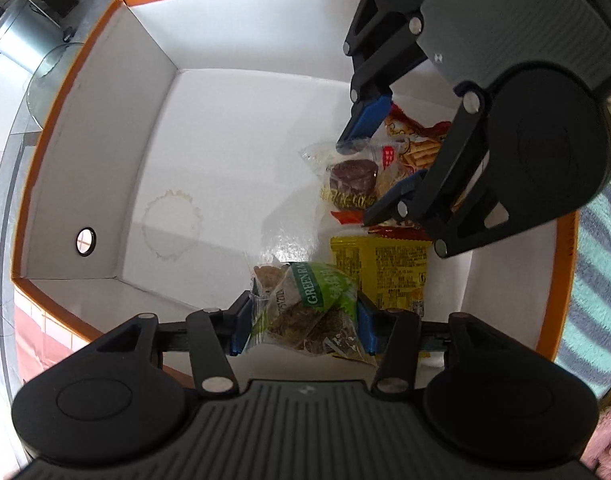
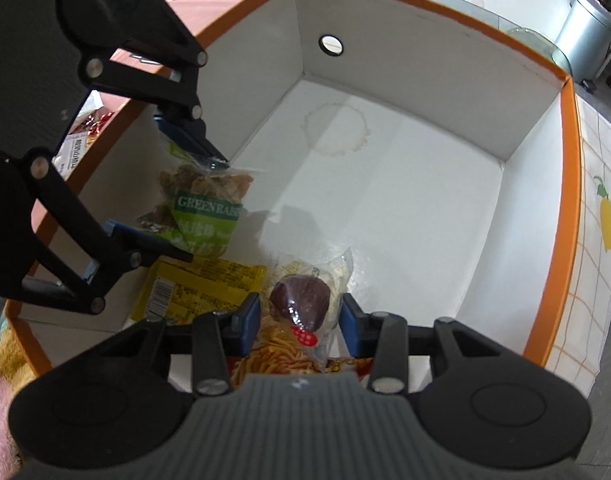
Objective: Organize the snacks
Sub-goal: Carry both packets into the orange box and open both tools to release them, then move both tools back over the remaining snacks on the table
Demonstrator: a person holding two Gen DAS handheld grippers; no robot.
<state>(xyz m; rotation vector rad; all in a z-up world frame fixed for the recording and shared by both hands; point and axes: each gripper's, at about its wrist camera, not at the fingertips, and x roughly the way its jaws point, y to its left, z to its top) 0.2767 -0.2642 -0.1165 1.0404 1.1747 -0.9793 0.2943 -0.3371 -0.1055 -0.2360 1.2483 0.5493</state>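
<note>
Right now I have both claws down inside the orange-rimmed box (image 1: 65, 92), each with a snack packet between its jaws. My left gripper (image 1: 303, 322) has the green raisin packet (image 1: 305, 308) between its blue pads, which sit against the packet's sides, so I read it as lightly pinched. It hangs low over the white floor, just beside the yellow packet (image 1: 381, 272) lying flat in the near corner. My right gripper (image 2: 299, 320) pinches a clear wrapper with a dark round cake (image 2: 301, 300) inside, above the red packet of stick biscuits (image 2: 277, 360).

I judge both as very light and soft. The film is slick and crinkly, so it can slide out of a loose pinch. The raisins shift about; gripping across the filled middle, as I am, seems safer than the sealed edge. The cake looks crushable, so I'd squeeze the wrapper's flanks only gently.
</note>
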